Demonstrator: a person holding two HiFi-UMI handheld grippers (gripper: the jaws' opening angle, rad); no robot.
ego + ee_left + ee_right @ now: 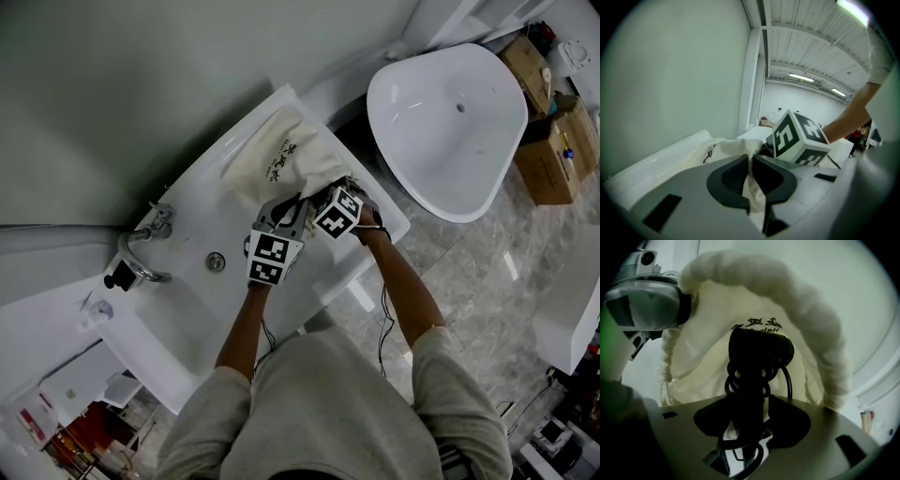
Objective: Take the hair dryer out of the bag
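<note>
A cream cloth bag (281, 159) with dark print lies on the white sink counter (384, 220), its mouth facing me. My left gripper (292, 202) is shut on a fold of the bag's rim (750, 150), holding the mouth up. In the right gripper view the black hair dryer (759, 350) sits inside the bag (754, 273), with its cord coiled around the handle. My right gripper (750, 427) reaches steeply down into the mouth. Its jaws stand on either side of the handle, with slivers of light fabric showing between the pads and the handle. The dryer is hidden in the head view.
A chrome faucet (141, 248) and the basin drain (216, 262) lie left of the grippers. The wall runs close behind the bag. A white free-standing tub (450, 112) and cardboard boxes (553, 141) stand on the marble floor to the right.
</note>
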